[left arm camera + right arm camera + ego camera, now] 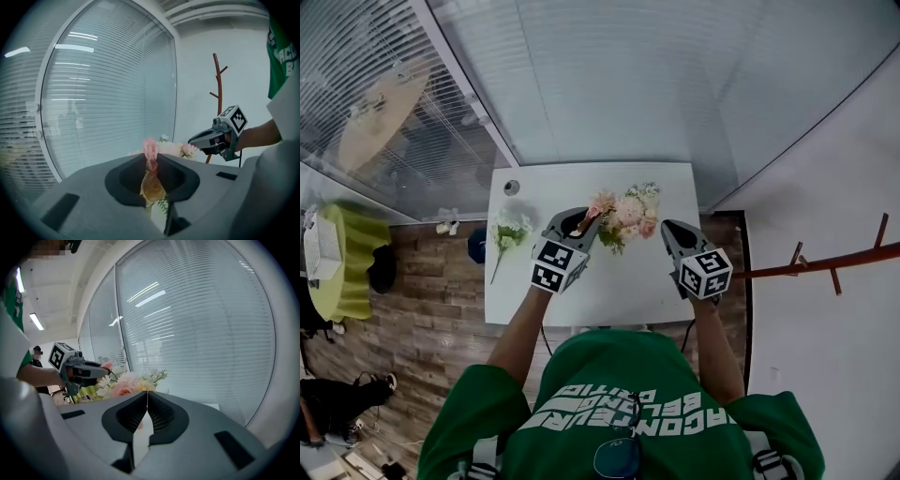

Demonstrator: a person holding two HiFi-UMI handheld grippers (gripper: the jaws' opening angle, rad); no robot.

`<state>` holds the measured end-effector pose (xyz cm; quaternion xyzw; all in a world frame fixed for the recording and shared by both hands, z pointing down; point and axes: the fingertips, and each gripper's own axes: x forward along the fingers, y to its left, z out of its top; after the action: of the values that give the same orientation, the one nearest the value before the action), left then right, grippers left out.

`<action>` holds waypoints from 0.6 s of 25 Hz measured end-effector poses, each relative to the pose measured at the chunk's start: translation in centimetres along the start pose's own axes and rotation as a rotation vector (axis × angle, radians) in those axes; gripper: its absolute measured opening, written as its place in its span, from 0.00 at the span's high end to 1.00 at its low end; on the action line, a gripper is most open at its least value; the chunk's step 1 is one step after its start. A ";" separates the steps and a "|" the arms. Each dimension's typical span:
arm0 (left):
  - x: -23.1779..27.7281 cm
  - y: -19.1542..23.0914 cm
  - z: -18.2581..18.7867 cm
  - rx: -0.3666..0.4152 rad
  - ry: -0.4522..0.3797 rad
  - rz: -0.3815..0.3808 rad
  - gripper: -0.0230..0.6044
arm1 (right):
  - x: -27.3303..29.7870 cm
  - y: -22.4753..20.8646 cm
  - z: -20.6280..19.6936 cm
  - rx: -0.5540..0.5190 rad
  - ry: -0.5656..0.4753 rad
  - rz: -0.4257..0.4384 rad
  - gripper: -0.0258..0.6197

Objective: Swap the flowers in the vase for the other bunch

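The left gripper (585, 218) is pinching blooms at the left edge of the pink bunch (628, 214), its jaws standing narrow around them. The right gripper (667, 228) is hovering just right of that bunch, jaws pressed together with nothing between them. The pink bunch is sitting between both grippers, towards the far side of the white table (609, 281). A white bunch (508, 231) is lying well apart, near the table's left edge.
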<state>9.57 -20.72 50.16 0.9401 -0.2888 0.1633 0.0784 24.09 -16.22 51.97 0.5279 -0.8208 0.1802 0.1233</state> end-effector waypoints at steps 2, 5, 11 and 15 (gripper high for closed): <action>-0.4 -0.2 1.1 0.000 -0.019 -0.001 0.85 | -0.2 0.1 0.1 0.000 -0.008 -0.002 0.94; -0.9 -0.3 2.5 0.006 -0.041 -0.002 0.85 | -0.5 0.1 0.4 -0.001 -0.018 -0.004 0.94; -1.6 -0.9 5.6 0.018 -0.111 -0.011 0.86 | -1.4 0.0 2.2 -0.010 -0.067 -0.013 0.94; -2.2 -1.3 8.1 0.035 -0.163 -0.019 0.86 | -2.1 0.1 4.4 -0.023 -0.120 -0.011 0.94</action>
<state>10.73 -20.43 41.73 0.9541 -0.2826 0.0905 0.0399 24.86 -16.31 47.17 0.5406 -0.8260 0.1379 0.0809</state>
